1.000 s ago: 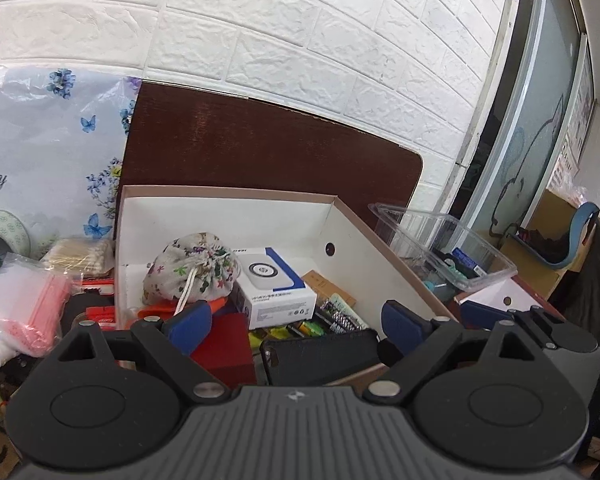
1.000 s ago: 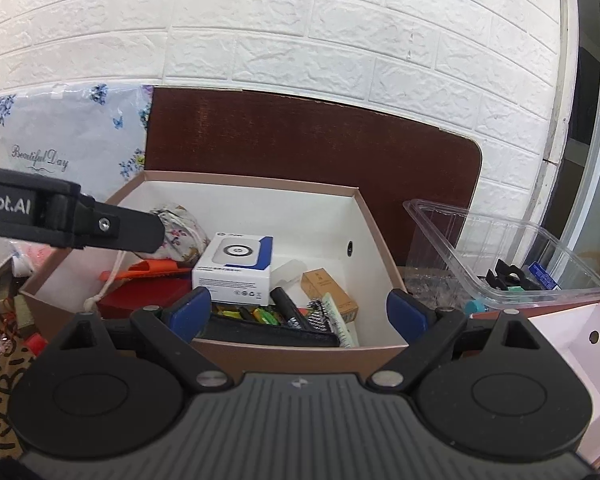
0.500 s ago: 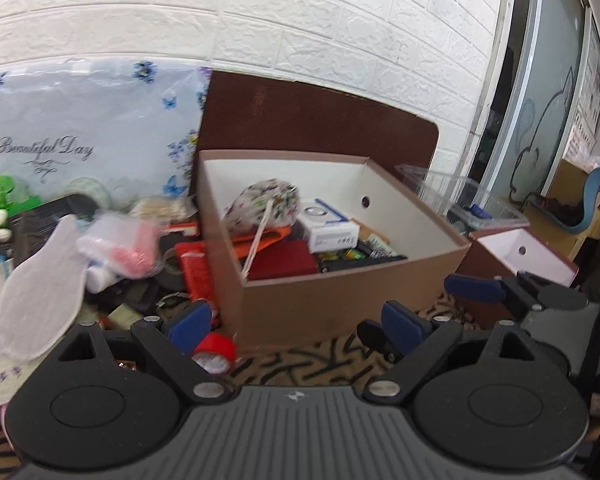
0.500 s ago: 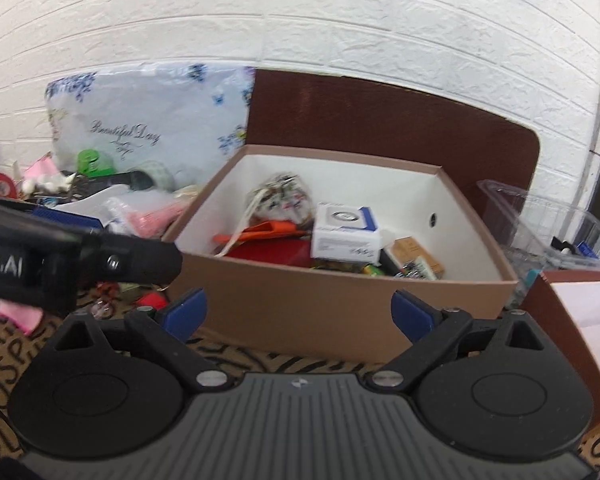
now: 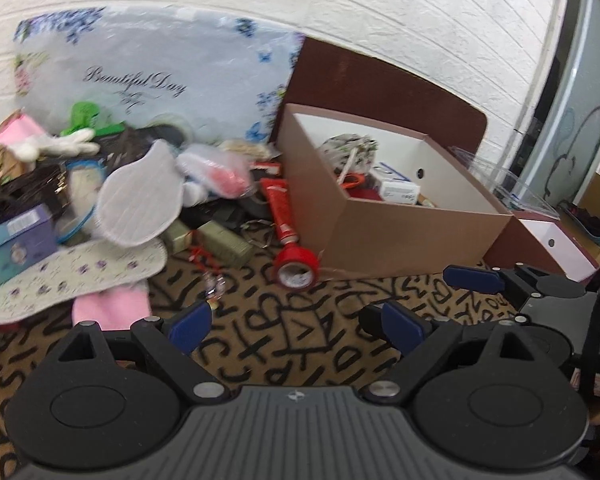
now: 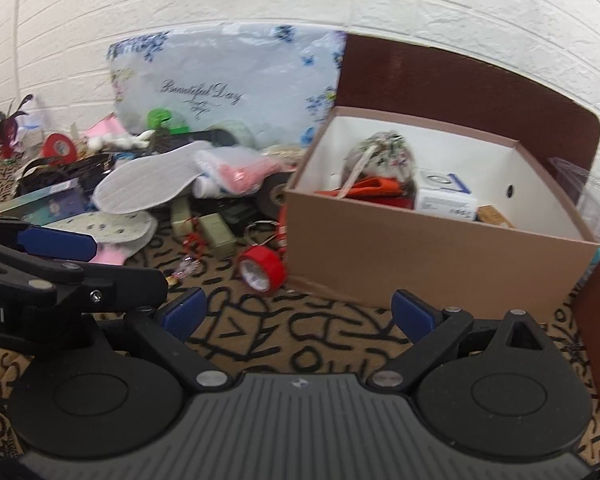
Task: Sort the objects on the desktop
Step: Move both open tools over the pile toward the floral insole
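Observation:
My left gripper (image 5: pixel 296 323) hangs open over the patterned cloth, nothing between its fingers. My right gripper (image 6: pixel 299 313) is open too, just to its right and equally empty. A red tape roll (image 5: pixel 296 270) (image 6: pixel 262 270) lies on its side just ahead, by the near left corner of the brown cardboard box (image 5: pixel 400 236) (image 6: pixel 420 256). Inside the box are a floral pouch (image 6: pixel 380 152), a white-and-blue carton (image 6: pixel 446 196) and red and orange items. Left of the box sits a heap with a white insole (image 5: pixel 140 200), a red tube (image 5: pixel 280 208) and a pink bag (image 6: pixel 240 170).
A floral "Beautiful Day" bag (image 5: pixel 140 80) and a dark brown board (image 5: pixel 380 84) lean on the brick wall. A smaller brown box (image 5: pixel 548 240) and a clear plastic tub (image 5: pixel 512 188) stand right of the big box. Patterned cloth (image 5: pixel 300 360) lies bare under both grippers.
Both grippers have drawn back from above the box and swung left. The box now sits farther off to the right, and the heap has come into view. Both stay open.

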{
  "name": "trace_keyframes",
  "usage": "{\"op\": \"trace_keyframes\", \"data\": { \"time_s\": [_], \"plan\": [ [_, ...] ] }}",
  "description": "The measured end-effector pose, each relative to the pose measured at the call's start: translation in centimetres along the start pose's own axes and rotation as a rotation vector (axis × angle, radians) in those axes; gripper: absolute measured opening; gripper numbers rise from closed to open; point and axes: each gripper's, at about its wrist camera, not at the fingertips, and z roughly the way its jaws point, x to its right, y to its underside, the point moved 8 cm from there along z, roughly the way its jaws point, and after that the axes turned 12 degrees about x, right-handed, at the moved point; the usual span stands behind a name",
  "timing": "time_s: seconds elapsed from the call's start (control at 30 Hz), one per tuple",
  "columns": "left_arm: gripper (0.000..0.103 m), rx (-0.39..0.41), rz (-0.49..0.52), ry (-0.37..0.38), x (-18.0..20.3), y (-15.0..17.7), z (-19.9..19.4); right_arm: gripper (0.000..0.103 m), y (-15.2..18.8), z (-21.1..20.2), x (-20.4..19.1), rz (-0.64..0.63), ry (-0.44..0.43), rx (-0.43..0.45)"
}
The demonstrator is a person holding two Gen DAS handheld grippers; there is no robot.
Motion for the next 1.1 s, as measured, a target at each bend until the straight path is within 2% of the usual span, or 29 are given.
{"op": "trace_keyframes", "data": {
  "time_s": [0.27,0.47,0.53,0.63,0.67,0.73,0.8,0.87,0.93,1.0,1.1],
  "plan": [
    [0.094,-0.029,-0.108,-0.142,-6.6,2.0,-0.9,0.097,2.2,1.9,-5.5,-0.021,-0.148,-0.063],
    [0.086,-0.045,-0.173,-0.215,-10.9,2.6,0.3,0.096,3.5,3.8,-10.1,-0.048,-0.272,-0.083],
    [0.079,-0.050,-0.206,-0.227,-12.2,2.7,0.5,0.096,3.5,4.5,-11.4,-0.059,-0.303,-0.070],
    [0.075,-0.056,-0.252,-0.253,-13.8,2.6,0.9,0.093,3.2,5.9,-13.0,-0.075,-0.340,-0.060],
    [0.075,-0.058,-0.260,-0.259,-14.2,2.4,0.9,0.085,3.0,6.4,-13.4,-0.076,-0.345,-0.058],
    [0.075,-0.036,-0.261,-0.234,-14.3,1.7,0.6,0.081,2.2,6.8,-13.8,-0.069,-0.348,-0.042],
    [0.076,-0.013,-0.255,-0.225,-14.5,1.2,0.5,0.081,1.3,7.2,-14.0,-0.061,-0.355,-0.009],
    [0.076,-0.008,-0.275,-0.263,-15.5,1.3,0.8,0.081,0.6,8.0,-14.5,-0.078,-0.365,0.003],
    [0.078,0.008,-0.337,-0.305,-16.8,1.3,0.8,0.081,-0.1,9.1,-15.0,-0.098,-0.375,0.015],
    [0.078,0.020,-0.408,-0.299,-17.7,1.2,0.8,0.081,-0.4,10.3,-15.5,-0.096,-0.391,0.011],
    [0.078,0.047,-0.455,-0.311,-18.3,0.8,0.9,0.082,-0.8,12.1,-15.8,-0.064,-0.425,0.007]
  ]
}}
